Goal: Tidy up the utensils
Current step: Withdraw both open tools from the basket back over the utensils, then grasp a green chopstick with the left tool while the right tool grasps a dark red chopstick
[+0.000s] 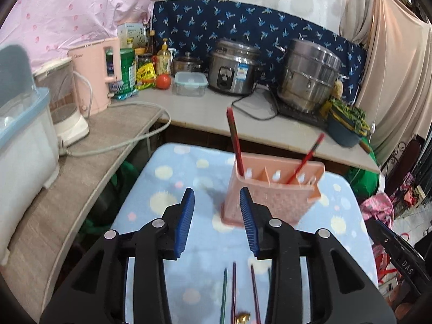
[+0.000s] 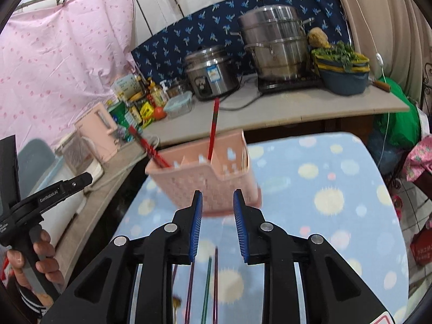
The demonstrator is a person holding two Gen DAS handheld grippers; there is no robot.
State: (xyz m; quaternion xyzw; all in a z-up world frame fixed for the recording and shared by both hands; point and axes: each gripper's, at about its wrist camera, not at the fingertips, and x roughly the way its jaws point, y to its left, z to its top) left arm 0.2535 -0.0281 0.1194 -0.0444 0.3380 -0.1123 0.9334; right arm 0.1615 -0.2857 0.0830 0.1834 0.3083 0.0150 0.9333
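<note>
On the dotted blue cloth stands a pink utensil holder [image 1: 272, 191] with two red chopsticks [image 1: 235, 145] inside.
Both tools, left tool [image 1: 217, 222] and right tool [image 2: 218, 225], are wide apart and hold nothing; thin sticks, maybe more chopsticks [image 2: 209, 283], lie beneath.

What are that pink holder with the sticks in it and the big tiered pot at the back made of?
The pink holder looks like matte molded plastic: thin walls pierced in a lattice, with small slots near the rim. The red chopsticks in it could be lacquered wood or plastic; blur leaves that open. The tiered pot looks like stainless steel: silvery, with bright reflections and some brown staining low down.
</note>
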